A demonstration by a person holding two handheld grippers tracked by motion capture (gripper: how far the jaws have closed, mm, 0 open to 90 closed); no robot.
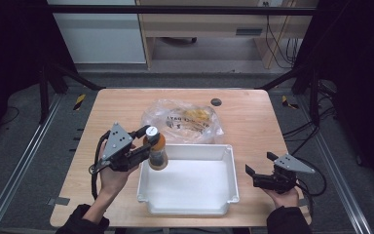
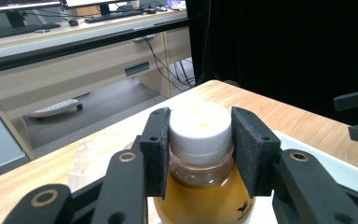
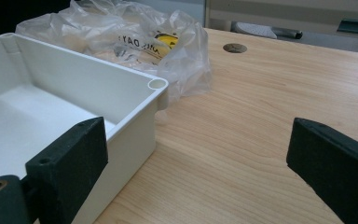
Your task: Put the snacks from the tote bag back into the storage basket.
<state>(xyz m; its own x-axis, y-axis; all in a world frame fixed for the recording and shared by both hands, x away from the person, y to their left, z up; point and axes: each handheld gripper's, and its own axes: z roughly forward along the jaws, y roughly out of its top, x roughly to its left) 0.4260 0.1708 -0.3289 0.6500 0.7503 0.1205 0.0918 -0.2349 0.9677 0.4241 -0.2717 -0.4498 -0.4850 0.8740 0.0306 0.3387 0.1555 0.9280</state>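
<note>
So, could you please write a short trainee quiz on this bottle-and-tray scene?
1. True or false: the left tongs are shut on the bottle at its white cap.
2. What lies behind the white tray? A) plastic bag B) a book C) a mug
3. Fill in: the right tongs are ____.

Key: 1 true; 2 A; 3 open.

We see even overhead light on the table [image 1: 253,112] with dark surroundings, glare washing out the floor of the white tray [image 1: 195,183] and the bottle cap [image 2: 198,123], soft short shadows, and nearby jaws slightly blurred in both otherwise grainy gripper views.
</note>
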